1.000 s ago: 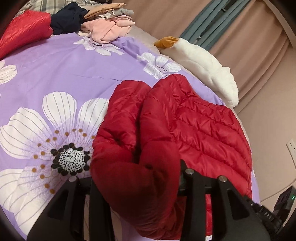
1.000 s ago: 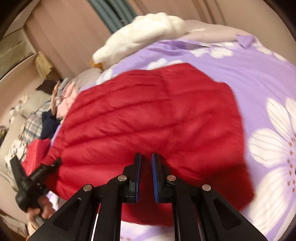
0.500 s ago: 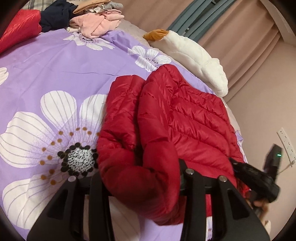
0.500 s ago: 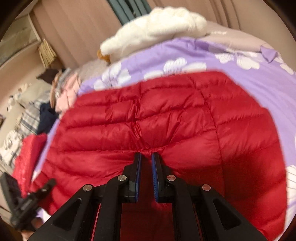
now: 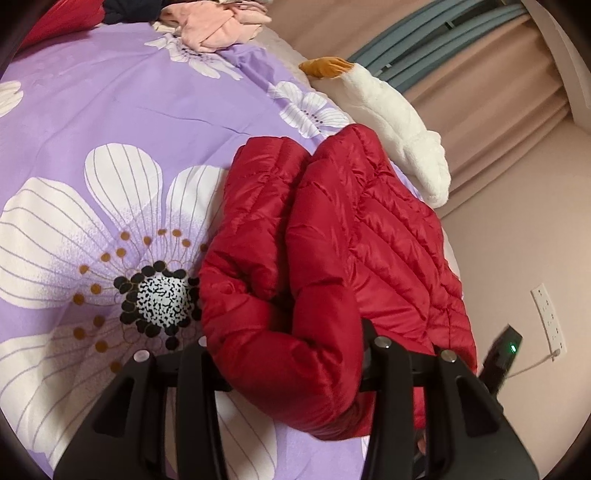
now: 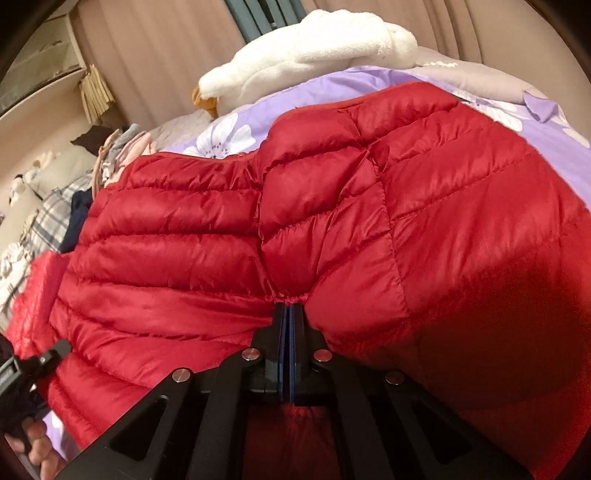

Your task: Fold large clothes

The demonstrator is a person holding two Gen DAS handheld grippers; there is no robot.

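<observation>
A red quilted down jacket [image 5: 369,236] lies on the purple flowered bedspread [image 5: 110,122]. In the left wrist view a thick bunched fold of it fills the gap between my left gripper's [image 5: 288,354] wide-apart jaws. In the right wrist view the jacket [image 6: 207,236] fills most of the frame. My right gripper [image 6: 288,314] is shut on a pinch of its fabric, the jaws nearly touching. The other gripper shows at the lower left [image 6: 33,365], held by a hand.
A white plush toy [image 5: 391,114] lies along the bed's far edge by the curtains. A pile of pink, dark and plaid clothes [image 5: 218,22] sits at the far end. A second red garment [image 6: 26,295] lies beyond. A wall socket [image 5: 550,317] is at the right.
My right gripper has moved in onto the jacket and closed on its fabric. My left gripper still has the bunched fold between its jaws and has shifted slightly.
</observation>
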